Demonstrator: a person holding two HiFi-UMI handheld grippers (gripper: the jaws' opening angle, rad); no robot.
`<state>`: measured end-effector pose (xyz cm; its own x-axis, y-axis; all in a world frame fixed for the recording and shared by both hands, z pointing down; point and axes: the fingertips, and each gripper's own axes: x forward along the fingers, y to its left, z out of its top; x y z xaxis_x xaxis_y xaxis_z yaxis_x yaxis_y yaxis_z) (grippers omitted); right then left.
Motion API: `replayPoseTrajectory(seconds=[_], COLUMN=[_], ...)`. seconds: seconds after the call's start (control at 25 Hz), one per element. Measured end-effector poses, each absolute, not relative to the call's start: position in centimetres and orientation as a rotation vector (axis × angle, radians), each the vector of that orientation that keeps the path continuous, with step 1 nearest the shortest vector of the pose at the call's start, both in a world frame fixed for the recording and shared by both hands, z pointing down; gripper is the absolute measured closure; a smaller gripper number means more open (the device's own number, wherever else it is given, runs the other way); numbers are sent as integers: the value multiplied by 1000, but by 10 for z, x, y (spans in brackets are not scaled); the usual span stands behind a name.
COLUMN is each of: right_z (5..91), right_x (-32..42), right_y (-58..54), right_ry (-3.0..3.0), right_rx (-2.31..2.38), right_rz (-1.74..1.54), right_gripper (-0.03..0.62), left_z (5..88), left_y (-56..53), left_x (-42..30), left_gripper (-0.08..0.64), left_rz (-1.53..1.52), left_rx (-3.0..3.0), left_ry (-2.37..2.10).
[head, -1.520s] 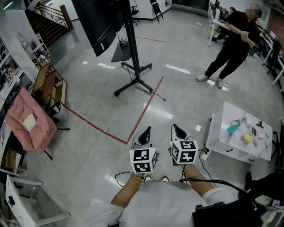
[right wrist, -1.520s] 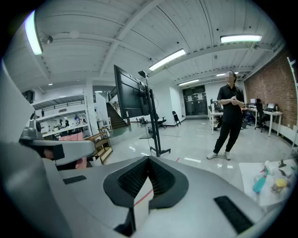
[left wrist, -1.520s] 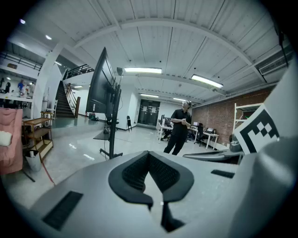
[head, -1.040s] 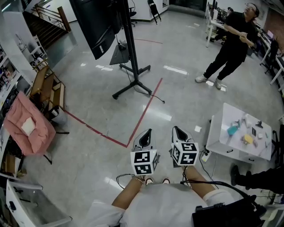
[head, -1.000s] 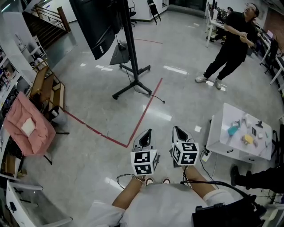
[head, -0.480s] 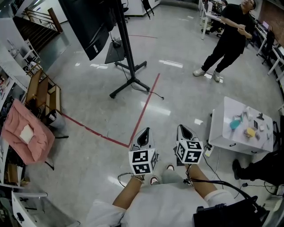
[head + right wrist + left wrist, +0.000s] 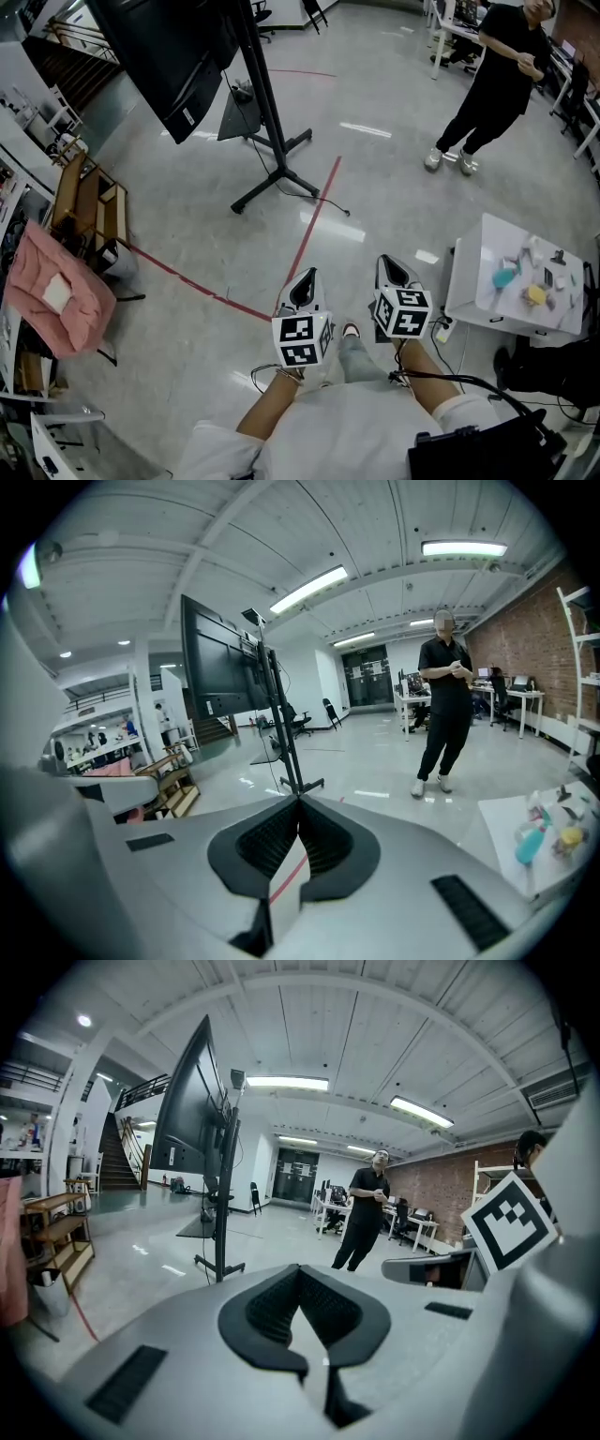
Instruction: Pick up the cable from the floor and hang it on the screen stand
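1. Tools are both sitting pinched shut and empty: left tool (image 7: 309, 275), right tool (image 7: 384, 262).
2. Cable (image 7: 325, 200) is lying on the floor at twelve o'clock, beside the screen stand (image 7: 265, 103) base, well apart from both tools.
3. Shut jaws are risking nudging the thin cable away; tugging it could be rocking the stand.

Open-plan office-lab. Polished grey floor (image 7: 187, 234), red tape line (image 7: 314, 220) running out from screen stand (image 7: 267, 112). Beyond stand: desks (image 7: 514, 696), office chairs (image 7: 330, 712). Left of stand: staircase (image 7: 105, 1162), wooden rack (image 7: 84, 197). Right of stand: white bench (image 7: 469, 272) with small items, person in black (image 7: 497, 75). Brick wall (image 7: 544, 639), ceiling strip lights (image 7: 464, 548).
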<state>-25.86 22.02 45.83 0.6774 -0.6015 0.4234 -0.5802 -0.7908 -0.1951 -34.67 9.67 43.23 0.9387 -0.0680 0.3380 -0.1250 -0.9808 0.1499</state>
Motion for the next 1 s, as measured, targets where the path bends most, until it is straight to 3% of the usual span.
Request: replayPoseTrajectory(seconds=[0.56,1.0], right_z=[466,481], right_x=[-106,-46], right_y=[192,177], right_ry=[1120,1153], right_rx=[-2815,-2779], right_rz=[-814,-865], right_gripper=[575,575], left_z=[438,451], left_y=[75,55], left_x=[-196,-145], left_gripper=[556,555], left_rz=[545,581], left_rx=[2900,2885], left_ry=[-215,-282])
